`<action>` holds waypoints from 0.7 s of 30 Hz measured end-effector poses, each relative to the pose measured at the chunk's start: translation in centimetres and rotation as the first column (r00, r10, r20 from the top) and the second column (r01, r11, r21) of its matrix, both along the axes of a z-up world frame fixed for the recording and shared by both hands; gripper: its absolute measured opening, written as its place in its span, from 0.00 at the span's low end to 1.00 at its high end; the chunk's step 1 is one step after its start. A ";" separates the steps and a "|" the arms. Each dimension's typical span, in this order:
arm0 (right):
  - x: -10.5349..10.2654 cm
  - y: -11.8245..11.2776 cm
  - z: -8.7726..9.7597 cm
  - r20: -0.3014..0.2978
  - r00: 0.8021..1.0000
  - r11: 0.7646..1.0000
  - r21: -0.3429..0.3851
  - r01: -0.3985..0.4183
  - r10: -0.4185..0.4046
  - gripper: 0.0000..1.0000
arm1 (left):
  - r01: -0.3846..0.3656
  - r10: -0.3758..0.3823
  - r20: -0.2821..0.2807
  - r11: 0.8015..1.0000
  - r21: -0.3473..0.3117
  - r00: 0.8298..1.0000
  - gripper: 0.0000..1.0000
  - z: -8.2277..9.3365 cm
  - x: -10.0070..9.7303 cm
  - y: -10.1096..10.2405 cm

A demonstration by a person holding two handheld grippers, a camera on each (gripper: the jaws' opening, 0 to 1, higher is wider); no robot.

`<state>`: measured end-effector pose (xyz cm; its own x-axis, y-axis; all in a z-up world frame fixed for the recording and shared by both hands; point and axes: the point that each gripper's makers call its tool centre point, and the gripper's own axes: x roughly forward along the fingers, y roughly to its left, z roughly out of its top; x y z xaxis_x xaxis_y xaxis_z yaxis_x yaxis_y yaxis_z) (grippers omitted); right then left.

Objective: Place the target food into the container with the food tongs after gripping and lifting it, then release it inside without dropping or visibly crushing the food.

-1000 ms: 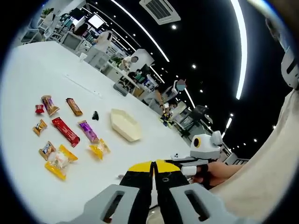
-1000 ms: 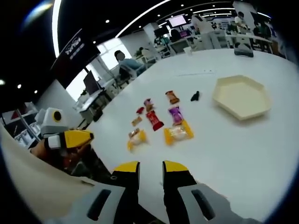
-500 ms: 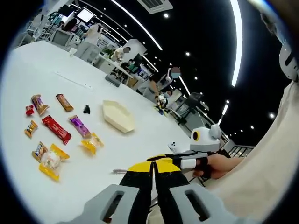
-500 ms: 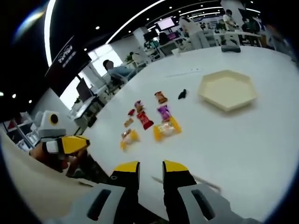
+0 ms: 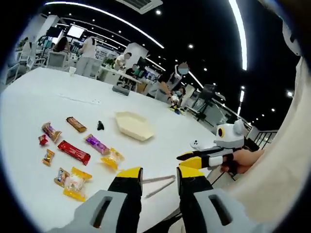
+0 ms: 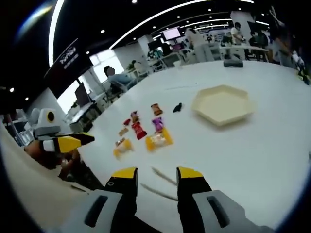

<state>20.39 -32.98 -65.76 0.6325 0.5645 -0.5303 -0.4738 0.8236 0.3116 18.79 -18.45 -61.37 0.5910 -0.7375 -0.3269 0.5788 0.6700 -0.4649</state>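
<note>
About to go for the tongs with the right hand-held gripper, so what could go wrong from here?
1. The food tongs lie flat on the white table, so the open right hand-held gripper may skid them instead of gripping.
2. The snack packets sit close together; tongs could catch two at once.
3. The hexagonal tray looks shallow, so a hasty release might slide food out.

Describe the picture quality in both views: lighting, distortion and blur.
Left gripper view: fisheye bends the ceiling light strips into arcs; the white table is evenly lit, and the snack packets are sharp. Right gripper view: the same curved strips, a pale tray with soft shadow, and the left gripper slightly blurred at the edge.
</note>
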 end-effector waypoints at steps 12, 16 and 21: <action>1.1 -4.9 1.6 0.155 0.987 0.997 -0.054 0.048 -0.039 0.63 | -0.073 0.067 0.067 0.993 0.090 0.995 0.45 -0.1 0.8 1.5; 1.0 -5.6 1.6 0.155 0.987 0.997 -0.049 0.055 -0.047 0.64 | -0.080 0.073 0.072 0.992 0.096 0.995 0.46 0.0 0.7 1.2; 1.2 -7.0 2.4 0.187 0.979 0.997 -0.007 0.078 -0.075 0.67 | -0.115 0.101 0.108 0.984 0.133 0.989 0.48 0.3 0.8 0.8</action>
<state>21.58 -39.98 -63.36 0.7622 0.5039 -0.4063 -0.4579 0.8634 0.2119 19.62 -17.66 -61.05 0.6999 -0.6192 -0.3561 0.5385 0.7849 -0.3064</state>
